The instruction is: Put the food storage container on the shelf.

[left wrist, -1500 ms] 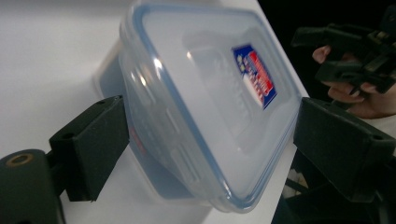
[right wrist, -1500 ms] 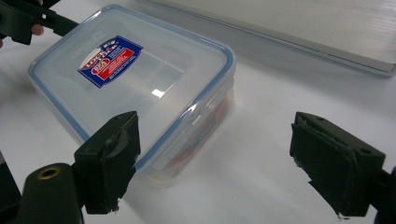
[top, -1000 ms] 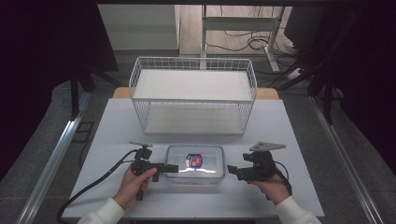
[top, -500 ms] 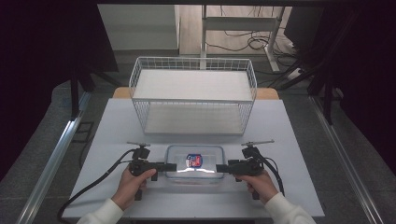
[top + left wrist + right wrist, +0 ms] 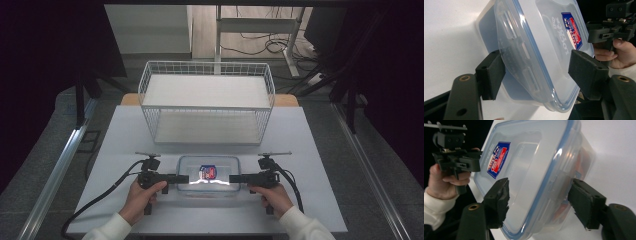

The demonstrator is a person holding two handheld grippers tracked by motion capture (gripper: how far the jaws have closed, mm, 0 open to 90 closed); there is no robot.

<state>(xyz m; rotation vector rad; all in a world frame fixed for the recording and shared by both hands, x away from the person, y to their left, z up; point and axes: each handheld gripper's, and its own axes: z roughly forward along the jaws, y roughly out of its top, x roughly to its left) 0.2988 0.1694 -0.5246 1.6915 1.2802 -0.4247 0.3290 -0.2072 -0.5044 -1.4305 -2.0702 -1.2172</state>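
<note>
A clear plastic container [image 5: 208, 184] with a blue-sealed lid and a red-and-blue label lies on the white table [image 5: 320, 150], near its front edge. My left gripper [image 5: 184, 178] has just been closing on the container's left end. In the left gripper view its pads [image 5: 491, 75] press on that end of the container [image 5: 541, 37]. My right gripper [image 5: 234, 178] has just been closing around the right end. Its pads [image 5: 584, 205] straddle the container [image 5: 531, 157] closely, with no firm press showing.
A white wire basket [image 5: 207, 107] with a flat shelf stands behind the container, across the middle of the table. Cables trail from both grippers toward the front edge. Dark floor and metal rails flank the table.
My right hand has come in and down from the right, bringing its gripper to the container's right end. Both grippers' jaws have narrowed. The left hand has stayed put.
</note>
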